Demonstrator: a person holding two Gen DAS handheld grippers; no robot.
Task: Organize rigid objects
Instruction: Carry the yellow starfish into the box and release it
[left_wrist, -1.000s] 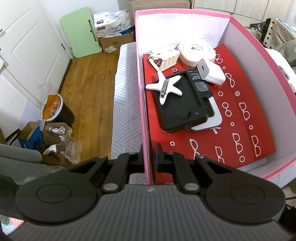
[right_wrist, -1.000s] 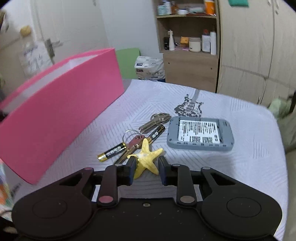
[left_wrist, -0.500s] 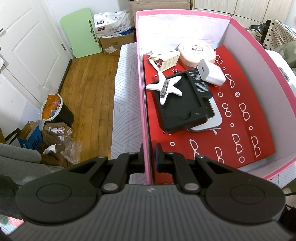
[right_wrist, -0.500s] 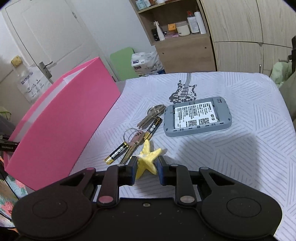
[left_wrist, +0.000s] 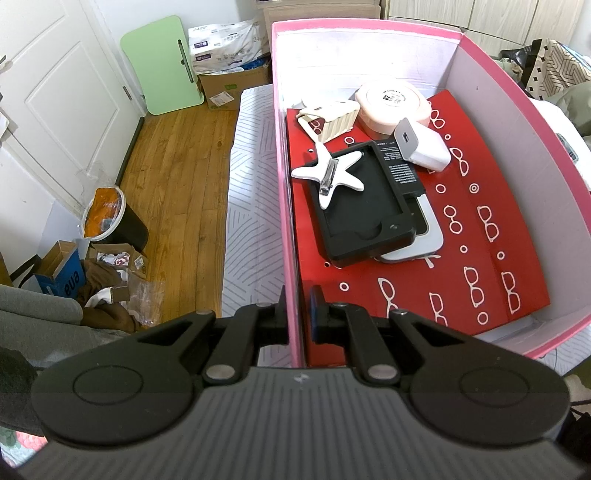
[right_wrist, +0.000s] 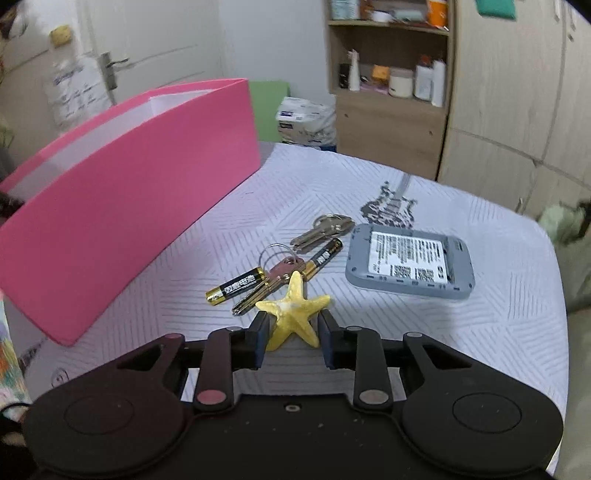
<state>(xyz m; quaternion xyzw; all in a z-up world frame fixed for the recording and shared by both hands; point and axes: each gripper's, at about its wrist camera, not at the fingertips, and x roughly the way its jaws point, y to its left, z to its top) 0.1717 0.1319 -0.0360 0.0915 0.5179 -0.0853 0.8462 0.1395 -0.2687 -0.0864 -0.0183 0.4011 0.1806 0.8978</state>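
Wide striped cloth (right_wrist: 498, 332) under it all, with lots of bare room right of the pink box (right_wrist: 129, 206). Box open on top, red floor half free near the front. Left gripper (left_wrist: 298, 314) pinched tight on the box's thin side wall. Right gripper (right_wrist: 291, 339) just right of the box, jaws opening, pads touching the yellow starfish (right_wrist: 291, 310) between them. Past the starfish, away from the box: a grey case (right_wrist: 410, 262), keys (right_wrist: 325, 229), two batteries (right_wrist: 236, 286) close by, in the way.
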